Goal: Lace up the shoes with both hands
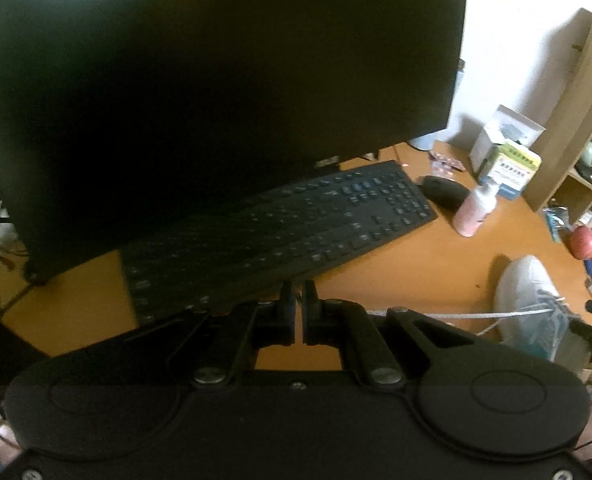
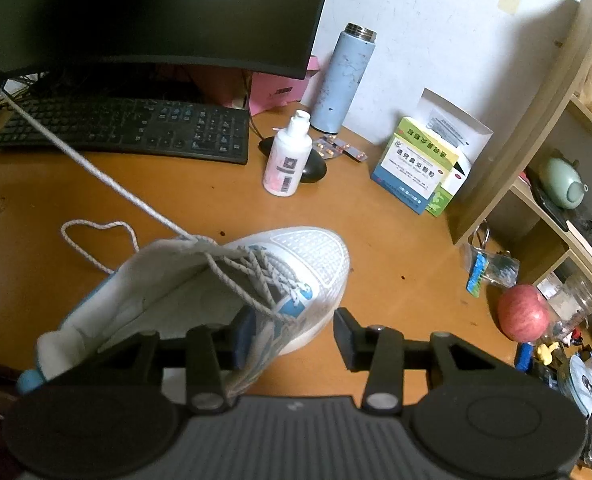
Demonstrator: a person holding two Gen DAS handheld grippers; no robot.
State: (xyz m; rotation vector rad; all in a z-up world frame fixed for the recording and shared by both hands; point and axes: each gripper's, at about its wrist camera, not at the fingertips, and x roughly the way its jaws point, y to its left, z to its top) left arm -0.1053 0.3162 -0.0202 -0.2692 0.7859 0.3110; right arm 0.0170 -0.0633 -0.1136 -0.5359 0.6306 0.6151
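Left wrist view: your left gripper (image 1: 299, 294) has its fingers pressed nearly together, w/ only a thin gap. A white lace (image 1: 456, 315) runs taut from behind this gripper to the shoe (image 1: 530, 304) at the right; I cannot tell if the fingers really pinch it. Keyboard (image 1: 279, 228) and dark monitor (image 1: 215, 80) are in front.

Right wrist view: your right gripper (image 2: 293, 338) is spread wide and holds nothing. Its left finger (image 2: 243, 338) is beside the shoe's blue-white side, maybe touching; the right finger is apart, over the wooden desk (image 2: 396, 248). The shoe lies near you w/ its toe pointing away. One lace end goes tight to the upper left, the other lies in a loose loop (image 2: 95, 236) on the desk.
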